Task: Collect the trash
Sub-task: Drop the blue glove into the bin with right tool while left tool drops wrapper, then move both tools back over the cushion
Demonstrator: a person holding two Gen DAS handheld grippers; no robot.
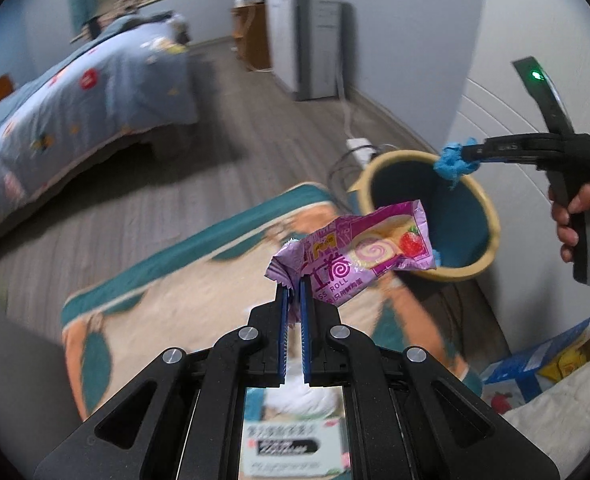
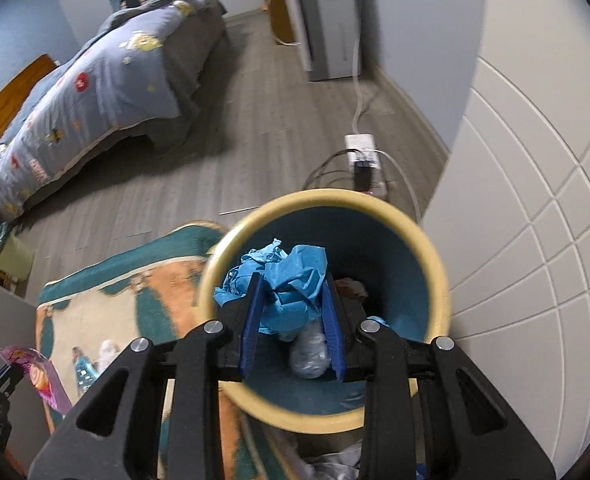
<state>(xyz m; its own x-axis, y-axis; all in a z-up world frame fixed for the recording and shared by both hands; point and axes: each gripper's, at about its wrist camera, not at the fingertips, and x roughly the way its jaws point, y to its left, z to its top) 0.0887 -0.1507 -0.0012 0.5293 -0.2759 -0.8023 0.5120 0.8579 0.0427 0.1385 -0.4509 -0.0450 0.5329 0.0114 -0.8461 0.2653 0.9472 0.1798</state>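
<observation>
My left gripper (image 1: 294, 285) is shut on a pink swiss-roll wrapper (image 1: 359, 250) and holds it in the air, just left of the bin. The bin (image 1: 491, 216) is teal inside with a yellow rim and stands on the floor beside the rug. My right gripper (image 2: 291, 284) is shut on a crumpled blue paper ball (image 2: 283, 280) and holds it right over the bin's mouth (image 2: 439, 264). In the left wrist view the right gripper (image 1: 461, 156) and the blue ball (image 1: 453, 162) hang above the bin's far rim. Crumpled trash (image 2: 309, 350) lies in the bin's bottom. The wrapper also shows at the right wrist view's lower left (image 2: 41, 376).
A patterned teal and orange rug (image 1: 199, 276) lies on the wood floor. A bed with a blue quilt (image 1: 67, 108) stands at the left. A power strip with cables (image 2: 363, 156) lies behind the bin. A white panelled wall (image 2: 535, 220) is at the right. Boxes (image 1: 543, 368) lie at the lower right.
</observation>
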